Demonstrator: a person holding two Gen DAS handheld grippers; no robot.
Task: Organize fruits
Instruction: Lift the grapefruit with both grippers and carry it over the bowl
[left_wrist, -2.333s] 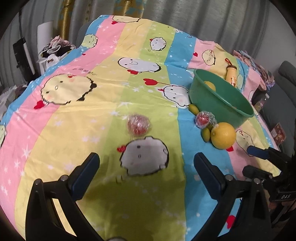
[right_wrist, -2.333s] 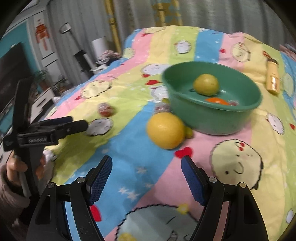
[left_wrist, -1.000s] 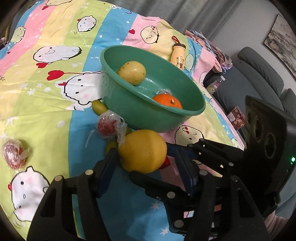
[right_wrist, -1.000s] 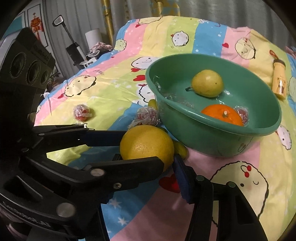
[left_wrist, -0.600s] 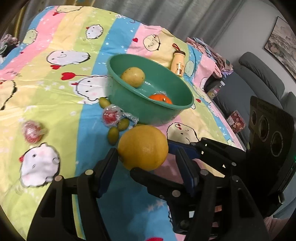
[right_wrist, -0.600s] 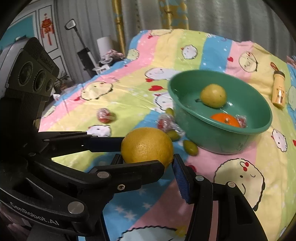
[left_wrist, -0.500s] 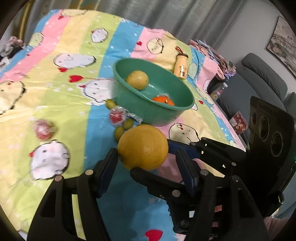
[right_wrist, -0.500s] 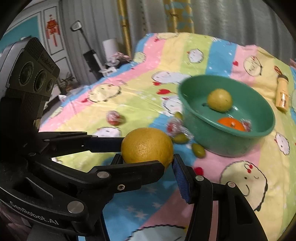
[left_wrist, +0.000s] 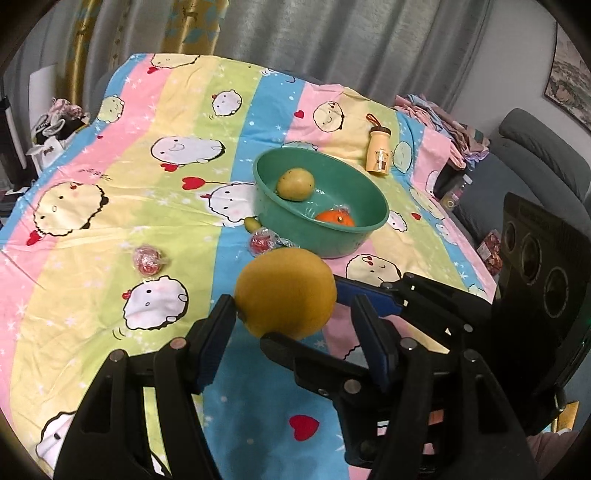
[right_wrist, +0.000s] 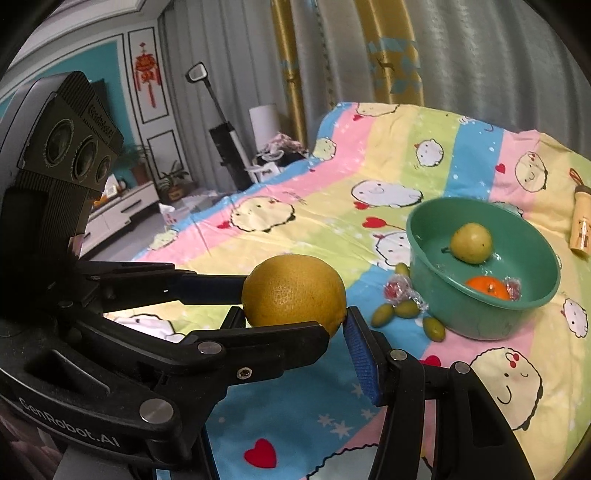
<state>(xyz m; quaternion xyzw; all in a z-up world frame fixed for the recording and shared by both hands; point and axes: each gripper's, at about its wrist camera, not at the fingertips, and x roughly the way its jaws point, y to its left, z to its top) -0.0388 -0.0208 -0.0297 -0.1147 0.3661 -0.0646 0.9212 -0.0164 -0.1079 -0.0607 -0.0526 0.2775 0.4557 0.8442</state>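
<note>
1. Left tongs (left_wrist: 291, 325) and right tongs (right_wrist: 295, 332) both clamp the large yellow citrus (left_wrist: 285, 291), held above the bed sheet (left_wrist: 110, 206)
2. Green bowl (left_wrist: 369, 236) beyond holds a pear (left_wrist: 295, 183) and an orange (left_wrist: 335, 218)

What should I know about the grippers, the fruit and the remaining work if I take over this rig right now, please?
Left gripper and right gripper: both pressed on the big yellow fruit, held above the bedsheet near the green bowl.
Done: a pear and an orange lie in the bowl.
Left: drop the yellow fruit in the bowl; then the small green fruits and a wrapped red fruit beside the bowl, and another wrapped red fruit farther off on the sheet.
</note>
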